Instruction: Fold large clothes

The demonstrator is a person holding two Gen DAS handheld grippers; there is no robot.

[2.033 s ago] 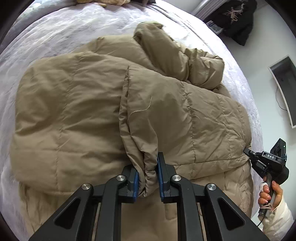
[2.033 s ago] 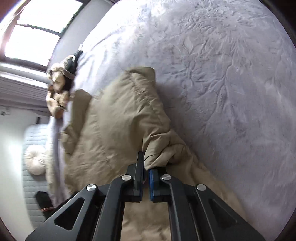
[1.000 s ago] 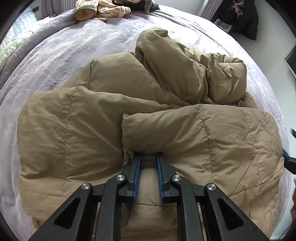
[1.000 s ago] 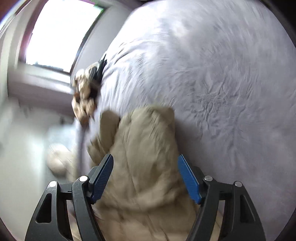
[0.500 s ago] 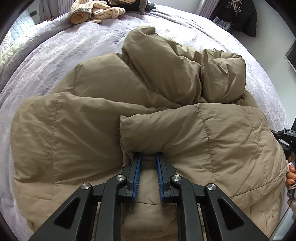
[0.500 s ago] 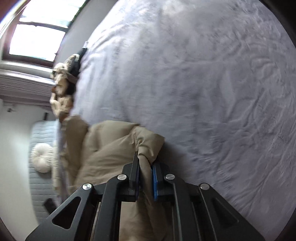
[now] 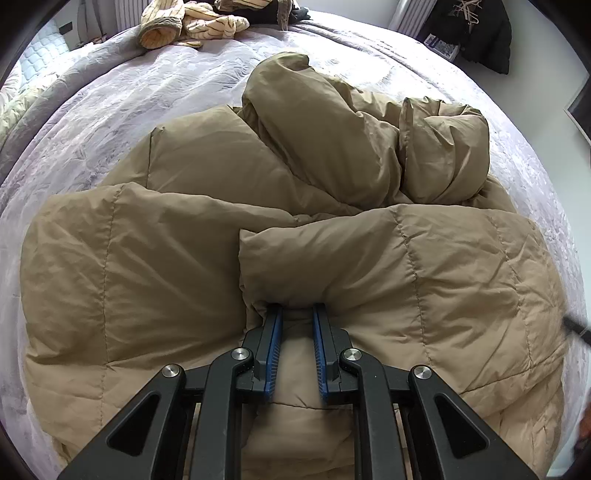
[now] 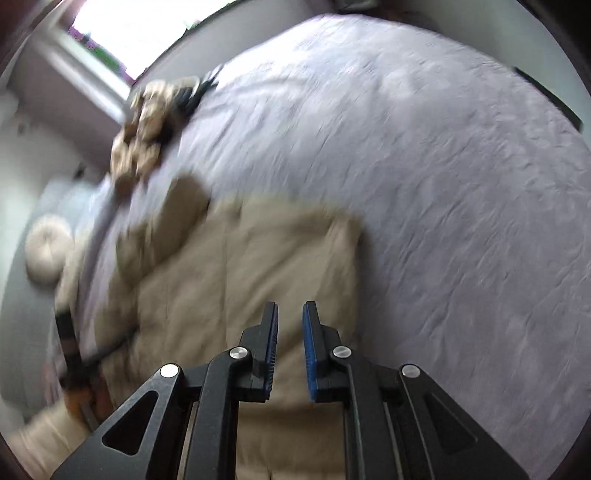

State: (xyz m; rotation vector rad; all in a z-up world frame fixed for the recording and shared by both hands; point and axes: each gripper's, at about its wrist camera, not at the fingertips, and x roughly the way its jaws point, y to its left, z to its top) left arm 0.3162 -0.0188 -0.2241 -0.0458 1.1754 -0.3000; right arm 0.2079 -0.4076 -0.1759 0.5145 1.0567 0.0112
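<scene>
Tan puffer coat (image 7: 155, 258) lies heaped on a lilac quilted bedspread (image 7: 92, 110), taking up most of the left wrist view; quilted panels spread left & right, one sleeve or folded part bunched up toward the far side, right of centre. Left gripper (image 7: 297, 317) points down into the coat near its front edge, jaws narrow w/ a tuck of tan fabric pinched between the blue pads; fingertips are partly buried under a puffy fold, so the grip looks closed on the coat. Right gripper (image 8: 290, 314) hovers above the coat's flat panel nr its edge by the bedspread; jaws narrow, a small gap showing between the blue pads, nothing between them, no cloth held. Right wrist view is motion-blurred, details soft. A cream-and-dark knit garment (image 7: 192, 22) sits at the far end of the bed, well apart from the coat. Dark jacket (image 7: 476, 29) hangs by the wall top right. A round cream cushion (image 8: 48, 251) shows at left in the right wrist view, off the bed.
</scene>
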